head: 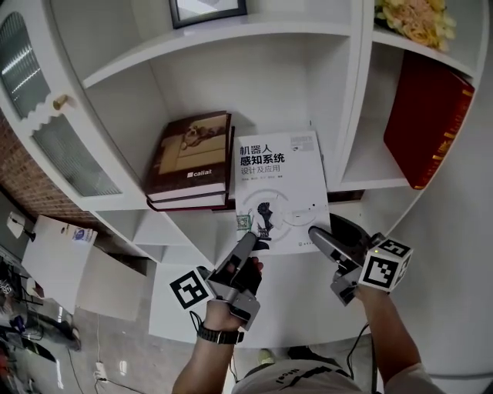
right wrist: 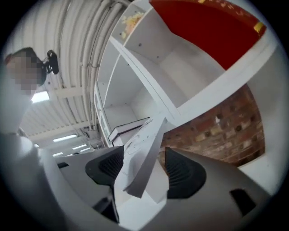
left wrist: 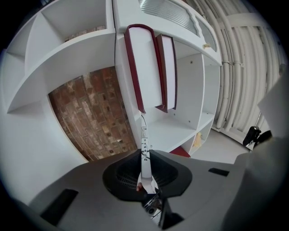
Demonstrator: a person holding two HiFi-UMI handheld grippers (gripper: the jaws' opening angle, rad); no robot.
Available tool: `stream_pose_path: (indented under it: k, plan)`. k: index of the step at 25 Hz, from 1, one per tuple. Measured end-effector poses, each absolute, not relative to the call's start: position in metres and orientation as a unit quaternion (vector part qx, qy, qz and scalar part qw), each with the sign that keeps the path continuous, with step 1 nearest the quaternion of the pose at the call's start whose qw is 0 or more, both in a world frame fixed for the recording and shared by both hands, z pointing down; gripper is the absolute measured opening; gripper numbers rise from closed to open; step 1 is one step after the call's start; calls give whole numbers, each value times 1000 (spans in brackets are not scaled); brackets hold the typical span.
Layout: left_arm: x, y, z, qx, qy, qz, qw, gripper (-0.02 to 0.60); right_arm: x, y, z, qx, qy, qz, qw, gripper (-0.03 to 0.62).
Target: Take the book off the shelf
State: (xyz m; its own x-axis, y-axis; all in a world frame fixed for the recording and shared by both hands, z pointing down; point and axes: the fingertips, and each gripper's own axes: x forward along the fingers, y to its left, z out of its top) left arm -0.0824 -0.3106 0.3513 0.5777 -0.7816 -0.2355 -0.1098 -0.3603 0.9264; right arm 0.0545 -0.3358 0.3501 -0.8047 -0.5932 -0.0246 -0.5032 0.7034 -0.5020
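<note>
A white book (head: 281,185) with a Chinese title lies tilted half out of the middle shelf compartment, past the shelf's front edge (head: 362,185). My left gripper (head: 248,238) is shut on its near left corner. In the left gripper view both jaws pinch the book's thin edge (left wrist: 144,140), which stands upright at the left gripper (left wrist: 145,158). My right gripper (head: 323,240) is at the near right corner. Its jaws stand wide in the right gripper view (right wrist: 143,170), with the book's corner (right wrist: 144,140) between them and a gap beside the right pad.
A stack of dark brown and maroon books (head: 192,158) lies on the same shelf to the left, touching the white book. A red book (head: 427,119) leans in the right compartment under yellow flowers (head: 416,19). A glazed cabinet door (head: 46,115) stands at the left.
</note>
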Motion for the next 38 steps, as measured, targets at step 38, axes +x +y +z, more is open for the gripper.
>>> stream_pose_path:
  k: [38]
  plan:
    - [-94,-200,368,883,-333,-196,268,55,39,-218,371,-292,918,-229,140,72]
